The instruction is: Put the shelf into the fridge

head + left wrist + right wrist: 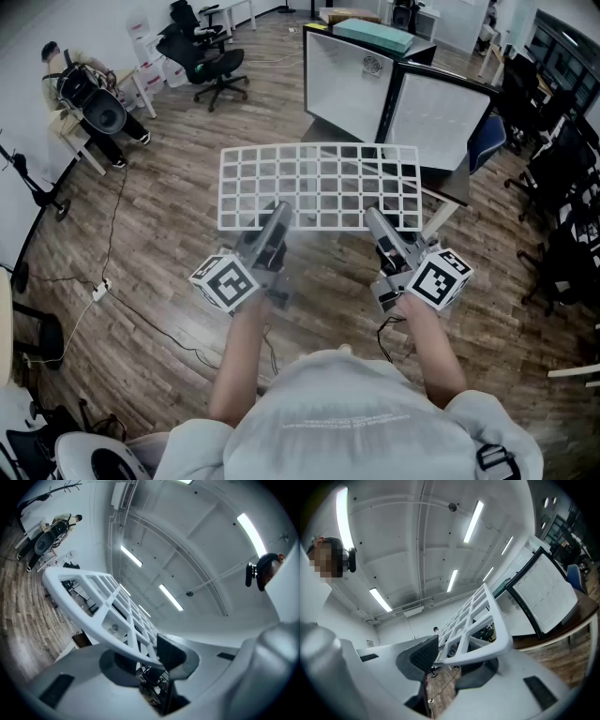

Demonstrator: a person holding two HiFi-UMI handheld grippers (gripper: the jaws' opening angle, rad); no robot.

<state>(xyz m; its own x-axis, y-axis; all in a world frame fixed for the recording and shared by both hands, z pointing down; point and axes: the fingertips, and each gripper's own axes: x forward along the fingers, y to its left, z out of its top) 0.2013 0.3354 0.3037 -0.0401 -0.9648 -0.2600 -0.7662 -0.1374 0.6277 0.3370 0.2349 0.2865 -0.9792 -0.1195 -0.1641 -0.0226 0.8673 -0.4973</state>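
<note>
A white grid shelf [319,187] hangs level in the air in front of me, its near edge held by both grippers. My left gripper [277,217] is shut on the near edge left of centre. My right gripper [377,220] is shut on the same edge right of centre. In the left gripper view the shelf [101,604] runs up and away from the left gripper [145,656]. In the right gripper view the shelf's rim [480,630] lies across the right gripper [459,660]. The white fridge [352,80] stands just beyond the shelf, its black-framed panel [543,592] facing me.
The fridge rests on a low wooden table [450,183]. Black office chairs [206,52] stand at the back left, more chairs [562,150] at the right. A cable [112,234] and a power strip [100,291] lie on the wooden floor at the left.
</note>
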